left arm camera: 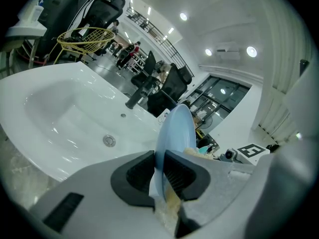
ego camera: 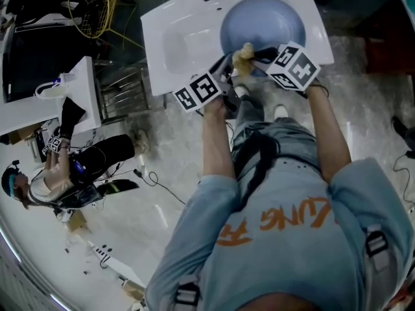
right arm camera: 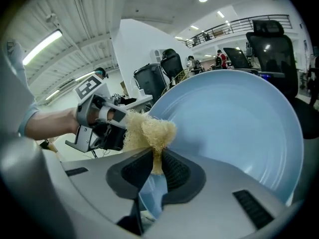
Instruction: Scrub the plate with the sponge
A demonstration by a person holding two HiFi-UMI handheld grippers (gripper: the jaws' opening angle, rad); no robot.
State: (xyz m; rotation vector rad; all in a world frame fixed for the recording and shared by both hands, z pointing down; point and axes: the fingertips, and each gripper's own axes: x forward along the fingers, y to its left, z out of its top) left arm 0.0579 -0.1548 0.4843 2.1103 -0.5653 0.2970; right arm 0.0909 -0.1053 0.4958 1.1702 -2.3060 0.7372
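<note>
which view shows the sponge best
Right gripper view: the sponge sits centre frame, pinched in the right tongs by the plate. Head view shows a small tan tuft; left gripper view only a sliver.

head view looks steeply down from above; both gripper views sit close, sharing the plate [ego camera: 262, 21]

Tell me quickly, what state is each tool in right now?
Left tool: closed on the plate rim.
Right tool: closed on the sponge.
</note>
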